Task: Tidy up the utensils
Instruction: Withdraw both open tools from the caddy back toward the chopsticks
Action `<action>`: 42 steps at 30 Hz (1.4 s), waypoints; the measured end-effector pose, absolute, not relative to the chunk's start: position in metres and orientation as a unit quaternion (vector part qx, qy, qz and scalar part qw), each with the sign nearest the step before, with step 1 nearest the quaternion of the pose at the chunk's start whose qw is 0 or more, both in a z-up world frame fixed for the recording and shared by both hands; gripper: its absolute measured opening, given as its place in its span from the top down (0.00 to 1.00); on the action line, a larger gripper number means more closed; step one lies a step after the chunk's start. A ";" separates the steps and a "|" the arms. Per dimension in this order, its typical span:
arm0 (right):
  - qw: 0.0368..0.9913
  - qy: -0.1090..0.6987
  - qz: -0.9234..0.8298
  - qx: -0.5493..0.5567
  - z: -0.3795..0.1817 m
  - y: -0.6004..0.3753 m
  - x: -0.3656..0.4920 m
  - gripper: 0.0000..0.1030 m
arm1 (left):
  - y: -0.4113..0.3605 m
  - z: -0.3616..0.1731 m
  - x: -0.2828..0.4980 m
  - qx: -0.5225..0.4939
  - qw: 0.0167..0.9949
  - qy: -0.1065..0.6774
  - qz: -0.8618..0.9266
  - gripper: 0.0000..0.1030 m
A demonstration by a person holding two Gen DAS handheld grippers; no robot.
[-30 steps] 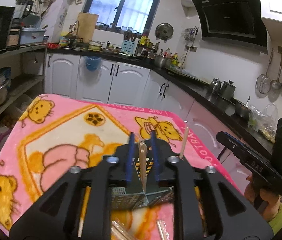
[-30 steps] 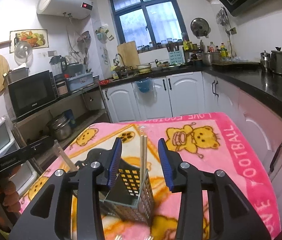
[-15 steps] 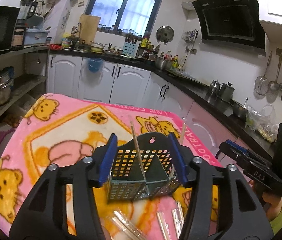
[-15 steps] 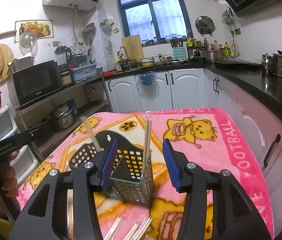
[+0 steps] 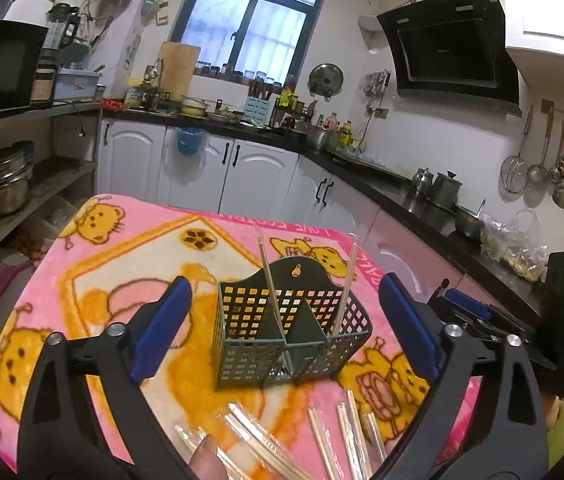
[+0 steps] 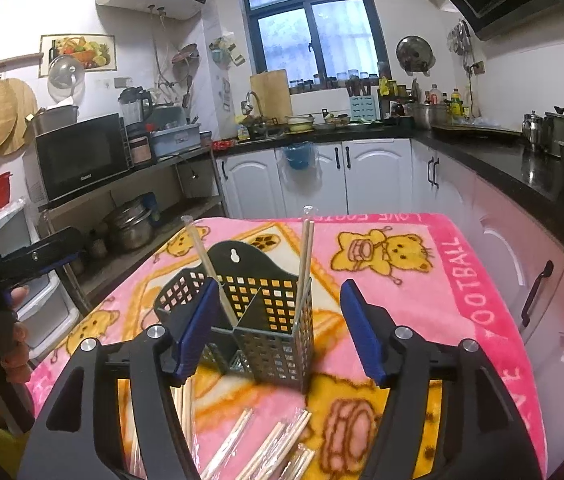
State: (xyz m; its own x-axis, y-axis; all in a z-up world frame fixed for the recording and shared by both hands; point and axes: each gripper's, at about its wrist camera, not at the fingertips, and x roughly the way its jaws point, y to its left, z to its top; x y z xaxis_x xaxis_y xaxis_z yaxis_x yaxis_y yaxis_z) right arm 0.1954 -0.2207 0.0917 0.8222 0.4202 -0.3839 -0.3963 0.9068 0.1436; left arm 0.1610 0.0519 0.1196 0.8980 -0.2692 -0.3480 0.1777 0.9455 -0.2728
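Plainly, both tongs [image 5: 285,330] [image 6: 276,330] gape empty (just widened); blanket [image 6: 461,264] reads "FOOTBALL".

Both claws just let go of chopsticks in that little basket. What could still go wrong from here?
The basket is light, and its chopsticks lean out. An open claw pulling back could snag one and tip it. The wrapped chopsticks left on the blanket lie bunched, so grabbing one alone may be fiddly.

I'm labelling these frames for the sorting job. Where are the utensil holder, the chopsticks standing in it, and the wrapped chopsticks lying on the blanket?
utensil holder [image 5: 242,340]: left wrist view, front perforated wall.
standing chopsticks [image 6: 305,256]: right wrist view, mid shaft of the right-hand pair.
wrapped chopsticks [image 5: 258,444]: left wrist view, middle of one lying packet.
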 end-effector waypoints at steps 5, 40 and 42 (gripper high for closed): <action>0.953 0.211 0.215 0.027 0.088 -0.222 0.187 0.37 | 0.052 0.116 0.150 -0.121 0.966 0.196 -0.115 0.10; 0.931 0.287 0.224 0.014 0.018 -0.223 0.153 0.37 | 0.050 0.027 0.127 -0.135 0.939 0.300 -0.099 0.10; 0.930 0.292 0.224 0.015 0.014 -0.224 0.154 0.37 | 0.048 0.020 0.128 -0.136 0.935 0.311 -0.103 0.11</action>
State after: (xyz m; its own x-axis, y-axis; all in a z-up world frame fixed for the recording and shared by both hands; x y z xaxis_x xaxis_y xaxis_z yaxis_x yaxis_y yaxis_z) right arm 0.1537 -0.2243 0.0135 0.7295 0.4248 -0.5361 -0.4071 0.8995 0.1588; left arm 0.1282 0.0477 0.0197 0.7856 -0.2772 -0.5531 0.1083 0.9418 -0.3181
